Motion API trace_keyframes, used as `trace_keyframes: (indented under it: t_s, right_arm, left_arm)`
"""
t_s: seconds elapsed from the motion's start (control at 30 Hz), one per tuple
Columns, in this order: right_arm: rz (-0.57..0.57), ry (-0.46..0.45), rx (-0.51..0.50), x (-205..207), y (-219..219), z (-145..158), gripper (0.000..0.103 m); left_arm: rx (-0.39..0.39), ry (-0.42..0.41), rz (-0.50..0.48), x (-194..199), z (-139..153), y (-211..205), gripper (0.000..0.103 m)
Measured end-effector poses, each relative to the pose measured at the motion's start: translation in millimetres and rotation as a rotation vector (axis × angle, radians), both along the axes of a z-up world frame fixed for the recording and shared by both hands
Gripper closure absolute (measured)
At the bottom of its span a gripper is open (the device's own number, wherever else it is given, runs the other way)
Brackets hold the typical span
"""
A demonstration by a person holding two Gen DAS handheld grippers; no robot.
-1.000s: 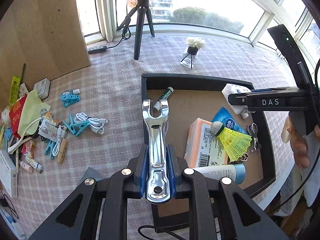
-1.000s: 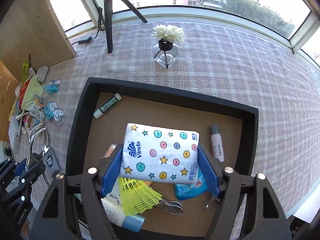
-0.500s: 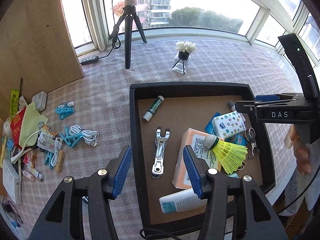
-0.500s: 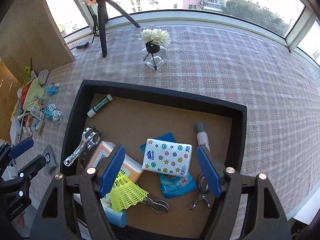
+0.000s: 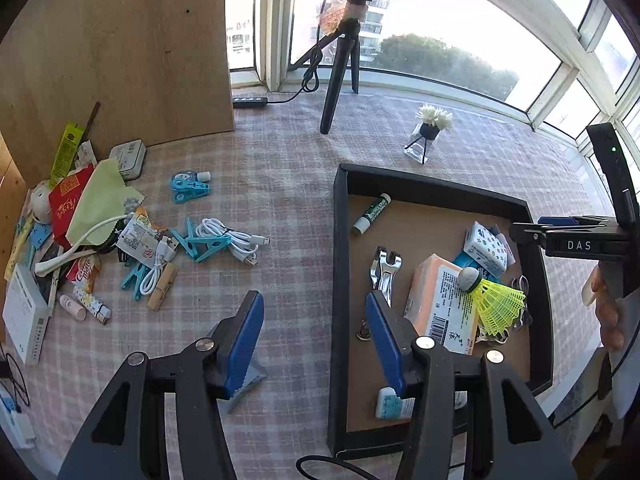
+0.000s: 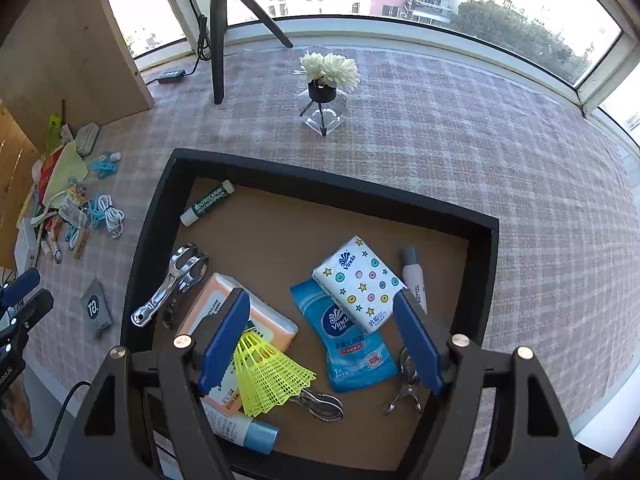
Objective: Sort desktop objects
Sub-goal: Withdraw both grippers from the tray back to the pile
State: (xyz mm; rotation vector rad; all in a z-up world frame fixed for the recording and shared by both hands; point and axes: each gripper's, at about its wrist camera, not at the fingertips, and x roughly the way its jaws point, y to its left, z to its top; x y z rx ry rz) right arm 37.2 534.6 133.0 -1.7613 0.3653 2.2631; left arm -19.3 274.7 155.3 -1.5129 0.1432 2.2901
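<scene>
- The right gripper (image 6: 320, 344) hangs with jaws apart and empty above the black tray (image 6: 320, 190).
- In the tray: starred tissue pack (image 6: 358, 282) overlapping blue wipes packet (image 6: 350, 346), yellow shuttlecock (image 6: 268, 376), chrome clip (image 6: 172, 282), green stick (image 6: 208, 202).

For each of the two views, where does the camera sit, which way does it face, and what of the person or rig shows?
Left wrist: on the left gripper, facing down at the tablecloth and the tray's left rim; the right gripper and a hand show.
Right wrist: on the right gripper, facing down into the tray; the left gripper shows.
Shared: tray, shuttlecock, flower vase.
</scene>
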Motion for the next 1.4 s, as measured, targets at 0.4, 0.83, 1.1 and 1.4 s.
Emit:
trace_keyframes:
  t_s: [0.4,0.83,1.1,1.4]
  right_arm:
    - [0.035,-0.001,0.001,-6,-13,-3,0.030]
    - [0.122,0.029,-0.032,-27,-49,13,0.030]
    - [0.292,0.067,-0.072,-58,-110,23,0.030]
    - [0.530,0.067,-0.006,-101,-201,8,0.030]
  left_arm:
    - [0.008,-0.010,0.042,-4,-4,-21,0.053]
    - [0.031,-0.039,0.140,-12,-20,-88,0.053]
    - [0.019,-0.065,0.228,-22,-35,-151,0.053]
    - [-0.012,-0.101,0.293,-35,-59,-193,0.055]
